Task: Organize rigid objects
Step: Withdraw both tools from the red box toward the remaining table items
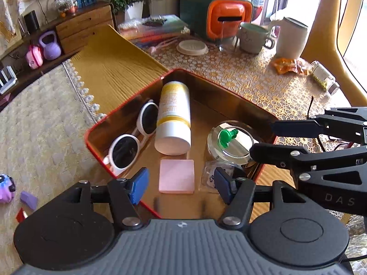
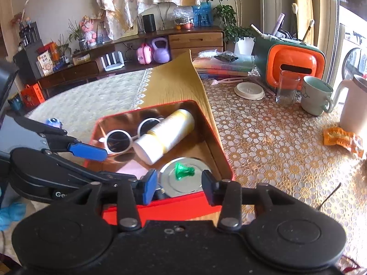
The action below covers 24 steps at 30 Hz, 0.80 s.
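A red tin box [image 1: 128,100] [image 2: 220,137] with a shiny gold inside sits on the table. In it lie white round sunglasses [image 1: 128,146] [image 2: 119,141], a white and yellow bottle [image 1: 174,116] [image 2: 165,133] on its side, a pink square block [image 1: 177,178] and a jar with a silver lid and green knob [image 1: 229,139] [image 2: 183,176]. My left gripper [image 1: 180,186] is open and empty, just above the pink block. My right gripper [image 2: 179,184] is open and empty over the jar at the box's near wall.
The lace-covered table [image 2: 275,142] holds a round white lid [image 2: 250,90], a glass [image 2: 286,87], a mug [image 2: 316,96], a white jug [image 2: 353,105], an orange snack packet [image 2: 344,137], a small glass jar [image 1: 323,76] lying down and a green and orange case [image 2: 291,61]. A sofa lies to the left.
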### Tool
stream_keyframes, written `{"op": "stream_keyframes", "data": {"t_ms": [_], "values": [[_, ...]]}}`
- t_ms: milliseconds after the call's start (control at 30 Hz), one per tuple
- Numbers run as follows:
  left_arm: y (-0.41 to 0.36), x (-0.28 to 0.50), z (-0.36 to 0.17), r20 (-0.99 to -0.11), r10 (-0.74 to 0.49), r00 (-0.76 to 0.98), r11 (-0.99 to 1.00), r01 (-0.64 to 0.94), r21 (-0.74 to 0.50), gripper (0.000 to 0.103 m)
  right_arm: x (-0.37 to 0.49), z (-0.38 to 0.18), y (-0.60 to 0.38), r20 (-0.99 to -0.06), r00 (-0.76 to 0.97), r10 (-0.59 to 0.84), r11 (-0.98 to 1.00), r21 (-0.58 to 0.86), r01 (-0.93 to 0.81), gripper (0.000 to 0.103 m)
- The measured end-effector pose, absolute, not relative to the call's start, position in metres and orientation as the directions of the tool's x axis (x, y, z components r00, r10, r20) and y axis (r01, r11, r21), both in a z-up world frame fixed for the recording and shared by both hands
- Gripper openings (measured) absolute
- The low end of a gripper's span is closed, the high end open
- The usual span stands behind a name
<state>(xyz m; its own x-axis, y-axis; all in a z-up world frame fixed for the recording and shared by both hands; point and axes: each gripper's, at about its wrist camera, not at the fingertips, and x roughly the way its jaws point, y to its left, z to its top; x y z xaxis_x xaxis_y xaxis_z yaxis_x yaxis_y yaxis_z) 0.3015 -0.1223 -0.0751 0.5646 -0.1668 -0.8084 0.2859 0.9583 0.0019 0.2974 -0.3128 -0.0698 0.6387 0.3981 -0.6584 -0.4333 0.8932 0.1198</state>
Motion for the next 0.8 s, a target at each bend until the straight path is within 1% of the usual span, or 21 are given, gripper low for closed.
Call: {"op": "stream_keyframes", "data": {"t_ms": [67,200,267,533,633,667,767,800], "values": [[-0.119,0.295,-0.069,-0.797,-0.169,0.58,0.959,0.283,0.002,0.062,0.291,-0.065,-0.312,-0.656,0.64,0.401,0.892,0.122,-0.434,0.05],[-0.111,0.279,-0.055,-0.774,-0.186,0.606,0.958,0.286,-0.007,0.062,0.28,-0.056,-0.312,-0.647,0.642,0.412,0.888,0.126,-0.442,0.052],[-0.106,0.271,-0.049,-0.763,-0.198,0.615,0.958,0.286,-0.018,0.062,0.274,-0.052,-0.31,-0.642,0.644,0.417,0.886,0.13,-0.444,0.055],[-0.084,0.241,-0.028,-0.727,-0.232,0.646,0.959,0.278,-0.06,0.062,0.248,-0.034,-0.299,-0.621,0.643,0.449,0.869,0.135,-0.476,0.056],[-0.073,0.23,-0.022,-0.715,-0.235,0.658,0.961,0.268,-0.069,0.062,0.238,-0.029,-0.293,-0.611,0.642,0.463,0.86,0.136,-0.491,0.063],[-0.07,0.226,-0.021,-0.712,-0.237,0.661,0.961,0.266,-0.073,0.062,0.235,-0.027,-0.291,-0.608,0.642,0.467,0.857,0.135,-0.497,0.064],[-0.057,0.216,-0.017,-0.701,-0.234,0.674,0.964,0.252,-0.08,0.067,0.227,-0.025,-0.283,-0.605,0.634,0.482,0.849,0.142,-0.51,0.064],[-0.052,0.212,-0.016,-0.698,-0.231,0.678,0.966,0.247,-0.08,0.068,0.225,-0.024,-0.28,-0.604,0.631,0.487,0.846,0.145,-0.513,0.064]]}}
